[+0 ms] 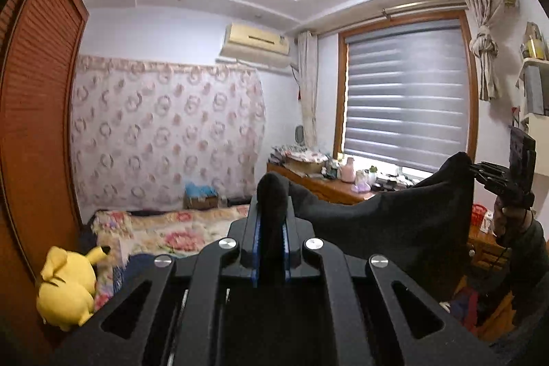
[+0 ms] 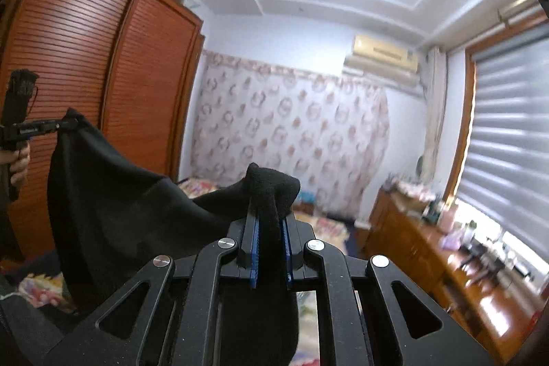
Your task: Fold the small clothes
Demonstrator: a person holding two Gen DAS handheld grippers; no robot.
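Note:
A small black garment (image 1: 394,225) hangs in the air, stretched between both grippers. My left gripper (image 1: 271,211) is shut on one corner of it, the cloth bunched between the blue pads. My right gripper (image 1: 471,168) shows at the right of the left wrist view, shut on the other corner. In the right wrist view my right gripper (image 2: 269,218) pinches the black garment (image 2: 120,194), and my left gripper (image 2: 67,124) holds the far corner at the left. The garment's lower part is hidden behind the gripper bodies.
A bed with a floral cover (image 1: 171,228) lies below. A yellow plush toy (image 1: 67,290) sits at its left by a wooden wardrobe (image 2: 85,57). A cluttered wooden dresser (image 2: 446,256) stands under the window (image 1: 408,105).

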